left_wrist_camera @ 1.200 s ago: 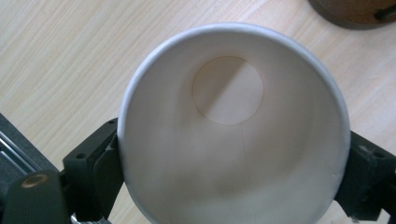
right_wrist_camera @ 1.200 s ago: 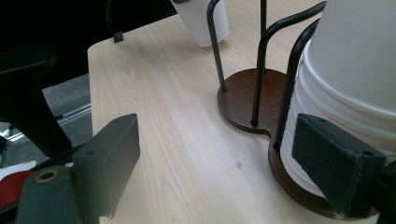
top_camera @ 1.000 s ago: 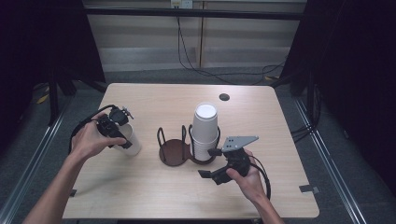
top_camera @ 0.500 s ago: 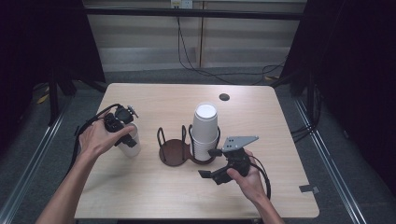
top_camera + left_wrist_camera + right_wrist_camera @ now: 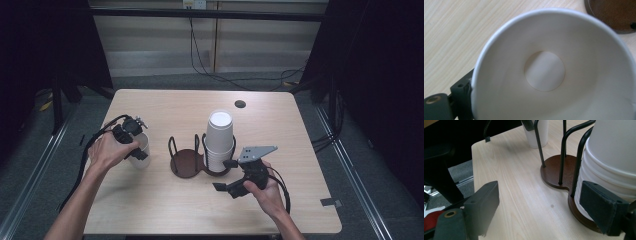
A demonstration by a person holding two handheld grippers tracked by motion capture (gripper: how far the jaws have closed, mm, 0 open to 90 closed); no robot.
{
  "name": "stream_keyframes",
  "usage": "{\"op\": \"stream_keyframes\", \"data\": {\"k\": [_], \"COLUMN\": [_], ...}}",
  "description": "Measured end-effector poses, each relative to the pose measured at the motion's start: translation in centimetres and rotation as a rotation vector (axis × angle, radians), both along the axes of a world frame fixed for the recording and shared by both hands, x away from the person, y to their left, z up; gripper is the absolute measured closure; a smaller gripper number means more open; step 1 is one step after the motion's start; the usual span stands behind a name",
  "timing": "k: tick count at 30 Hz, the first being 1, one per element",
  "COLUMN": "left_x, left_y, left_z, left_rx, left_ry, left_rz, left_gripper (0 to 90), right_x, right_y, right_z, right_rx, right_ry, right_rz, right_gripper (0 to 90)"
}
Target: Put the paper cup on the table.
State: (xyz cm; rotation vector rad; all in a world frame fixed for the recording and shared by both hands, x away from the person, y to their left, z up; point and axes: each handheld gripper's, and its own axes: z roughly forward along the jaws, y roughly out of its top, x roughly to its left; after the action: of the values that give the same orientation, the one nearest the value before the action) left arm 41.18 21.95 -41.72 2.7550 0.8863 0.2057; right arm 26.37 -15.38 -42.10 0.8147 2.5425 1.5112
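Left claw (image 5: 136,142) w/ its single paper cup (image 5: 141,152) has shifted toward the wooden holder (image 5: 187,163) vs. a sec ago; cup is upright on the surface (image 5: 165,200), just left of holder's empty ring, claw clamped on its rim. Right claw (image 5: 226,175) sits wide open, holding nothing, one jaw beside the cup stack (image 5: 220,140). Looks like cup is headed for the empty ring next.

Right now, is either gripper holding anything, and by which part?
The left gripper holds a cup by its rim wall; the right gripper is open, holding nothing.
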Motion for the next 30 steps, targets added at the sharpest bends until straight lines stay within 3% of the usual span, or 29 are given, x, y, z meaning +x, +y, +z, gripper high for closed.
{"op": "stream_keyframes", "data": {"k": [7,11,15,19,20,25,30], "left_x": [-0.1,-0.5,-0.7,-1.0,-1.2,-1.7,-2.8], "left_y": [1.1,1.4,2.3,3.2,3.6,4.4,5.6], "left_z": [-0.5,-0.7,-1.0,-1.0,-1.0,-1.0,-1.2], "left_rx": [-0.046,-0.042,-0.1,-0.129,-0.147,-0.152,-0.178], "left_ry": [0.016,0.007,0.013,0.015,0.008,0.0,-0.043], "left_rz": [0.009,0.011,0.029,0.031,0.028,0.028,0.029], "left_gripper": [6.3,6.3,6.9,6.9,6.9,6.9,8.7], "right_x": [0.0,0.0,0.0,0.0,0.0,0.0,0.0], "right_y": [0.1,0.0,0.0,-0.1,-0.1,0.0,-0.1], "right_z": [-0.1,-0.1,-0.1,0.0,0.0,0.0,-0.1], "right_rx": [0.003,0.001,0.003,0.009,0.01,0.006,0.007], "right_ry": [0.005,0.006,0.001,0.001,0.002,0.0,0.002], "right_rz": [0.0,-0.003,0.001,-0.002,-0.002,0.0,-0.003], "right_gripper": [15.9,15.9,15.9,15.9,15.9,15.8,15.8]}}
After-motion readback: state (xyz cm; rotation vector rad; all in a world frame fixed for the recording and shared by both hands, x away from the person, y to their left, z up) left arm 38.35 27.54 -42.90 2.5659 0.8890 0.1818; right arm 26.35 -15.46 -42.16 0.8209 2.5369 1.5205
